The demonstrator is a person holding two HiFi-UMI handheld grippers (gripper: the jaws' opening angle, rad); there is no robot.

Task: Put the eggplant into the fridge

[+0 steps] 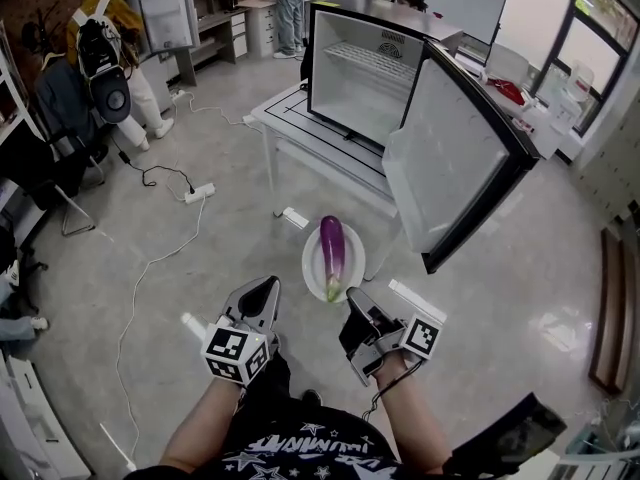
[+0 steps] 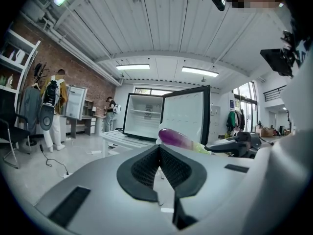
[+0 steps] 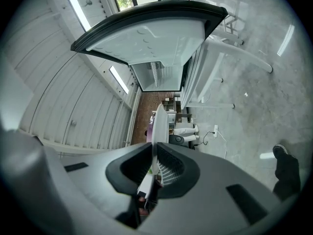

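A long purple eggplant [image 1: 332,251] lies on a small white plate [image 1: 312,270] held in the air in front of me. My right gripper [image 1: 352,303] is shut on the plate's near rim. In the right gripper view the plate [image 3: 159,124] shows edge-on between the jaws of the right gripper [image 3: 154,161]. Beside the plate on the left, my left gripper [image 1: 262,290] is shut with nothing in it. From the left gripper [image 2: 159,148] I see the eggplant [image 2: 178,138] just ahead to the right. The small black fridge [image 1: 360,68] stands on a white table [image 1: 290,118], its door [image 1: 450,158] wide open to the right.
The fridge's inside [image 2: 142,121] is white with a wire shelf. The open door's lower corner [image 1: 430,263] hangs close to the plate's right. Cables and a power strip [image 1: 200,192] lie on the grey floor at left. People stand at the far left [image 1: 105,48] and at the back.
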